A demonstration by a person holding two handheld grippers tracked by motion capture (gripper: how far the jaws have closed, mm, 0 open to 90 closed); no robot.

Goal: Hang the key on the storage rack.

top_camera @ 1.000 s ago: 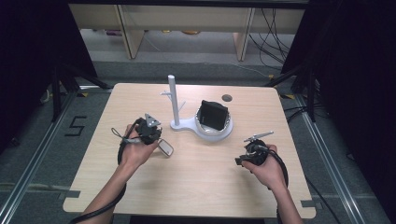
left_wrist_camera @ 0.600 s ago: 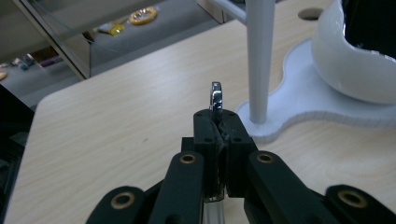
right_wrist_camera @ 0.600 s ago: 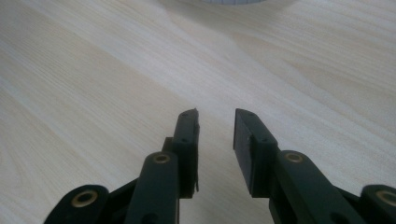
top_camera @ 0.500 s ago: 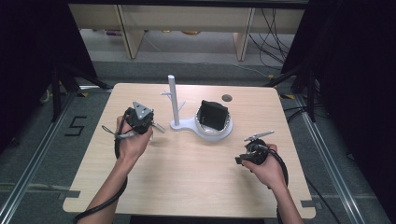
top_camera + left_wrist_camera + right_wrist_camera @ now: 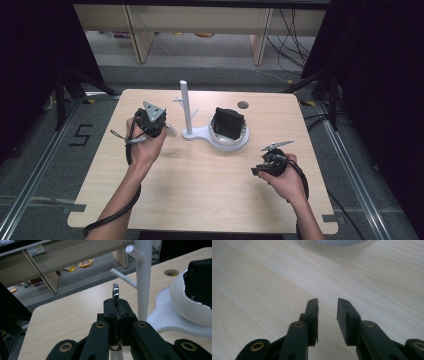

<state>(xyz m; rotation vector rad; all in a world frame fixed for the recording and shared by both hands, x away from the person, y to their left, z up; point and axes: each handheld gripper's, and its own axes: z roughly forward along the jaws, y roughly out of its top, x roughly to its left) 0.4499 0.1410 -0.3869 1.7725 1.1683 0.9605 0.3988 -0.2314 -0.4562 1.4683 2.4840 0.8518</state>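
Near right, the right gripper (image 5: 327, 315) rests low over the table (image 5: 200, 185), jaws apart, holding nothing. Farther left, the left gripper (image 5: 117, 308) is clamped on a small metal ring (image 5: 115, 291), raised beside the white peg stand (image 5: 143, 277). The ring's lower part is hidden between the jaws.

Only readable mark: a black numeral "5" (image 5: 82, 135) on the grey floor, left of the light wooden table (image 5: 200, 195), seen in the high view. No legible text, label or brand elsewhere in that view or in either gripper view.
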